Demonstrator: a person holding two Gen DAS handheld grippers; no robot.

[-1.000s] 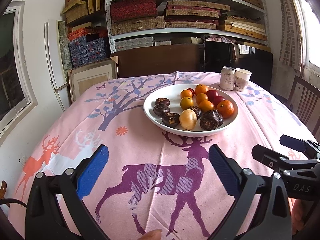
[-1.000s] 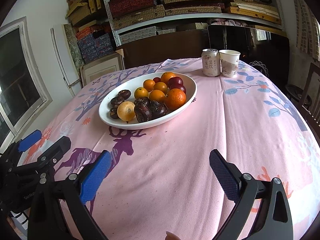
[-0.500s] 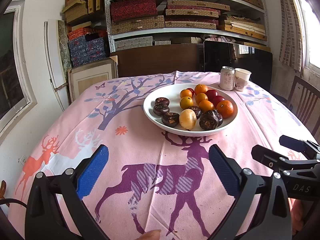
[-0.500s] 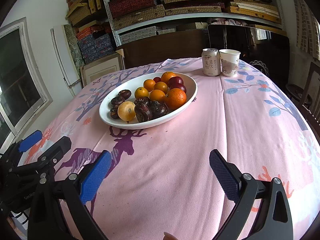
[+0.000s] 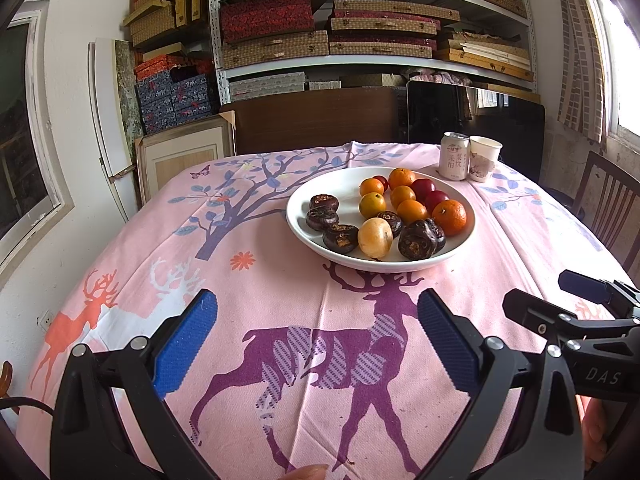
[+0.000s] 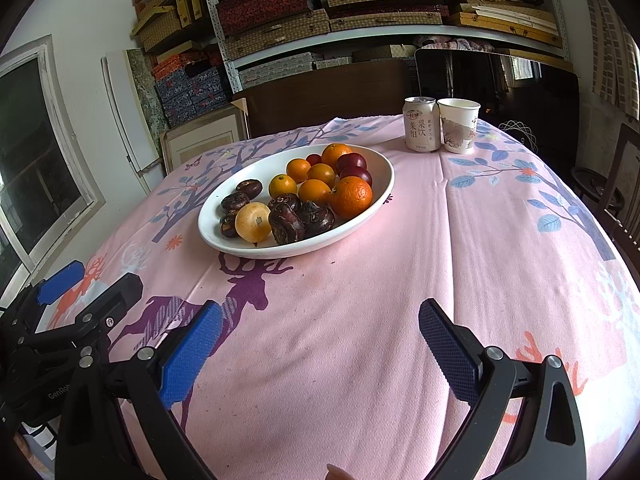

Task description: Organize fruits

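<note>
A white oval bowl (image 5: 304,236) (image 6: 376,208) stands mid-table on the pink deer tablecloth. It holds several oranges (image 5: 450,217) (image 6: 351,197), dark red plums (image 5: 423,189) (image 6: 351,162), dark brown water chestnuts (image 5: 341,237) (image 6: 286,223) and one pale yellow round fruit (image 5: 375,237) (image 6: 253,222). My left gripper (image 5: 316,344) is open and empty, low over the cloth well short of the bowl. My right gripper (image 6: 320,344) is open and empty too, to the right of the left one. Each gripper shows at the edge of the other's view.
A drink can (image 5: 453,156) (image 6: 420,124) and a paper cup (image 5: 484,158) (image 6: 458,125) stand together at the table's far right. A wooden chair (image 5: 608,204) is at the right edge. Shelves of boxes (image 5: 328,36) fill the back wall.
</note>
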